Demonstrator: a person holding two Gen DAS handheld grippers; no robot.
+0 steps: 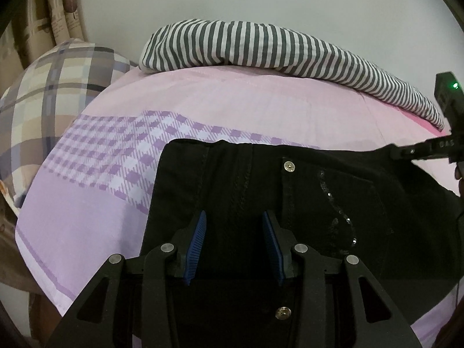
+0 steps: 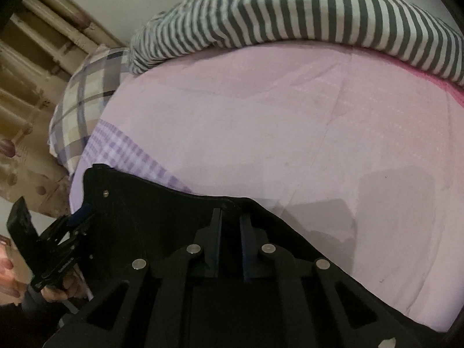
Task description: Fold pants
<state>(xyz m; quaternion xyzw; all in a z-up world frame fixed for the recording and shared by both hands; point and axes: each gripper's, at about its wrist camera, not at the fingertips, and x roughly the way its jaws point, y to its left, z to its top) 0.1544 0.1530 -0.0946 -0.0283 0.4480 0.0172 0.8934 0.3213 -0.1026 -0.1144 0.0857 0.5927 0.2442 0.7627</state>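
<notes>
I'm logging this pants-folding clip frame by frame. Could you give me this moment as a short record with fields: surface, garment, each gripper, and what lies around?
surface: bed sheet, pink with a purple checked band
garment: black pants, waistband end spread on the sheet, metal button showing
left gripper: fingers apart, hanging over the pants, not pinching
right gripper: fingers closed on the upper edge of the pants
around: striped cushion at the far edge; plaid pillow to the left

Bedroom: bed (image 1: pixel 261 107), pillow (image 1: pixel 52 92), curtain (image 1: pixel 58 8)
</notes>
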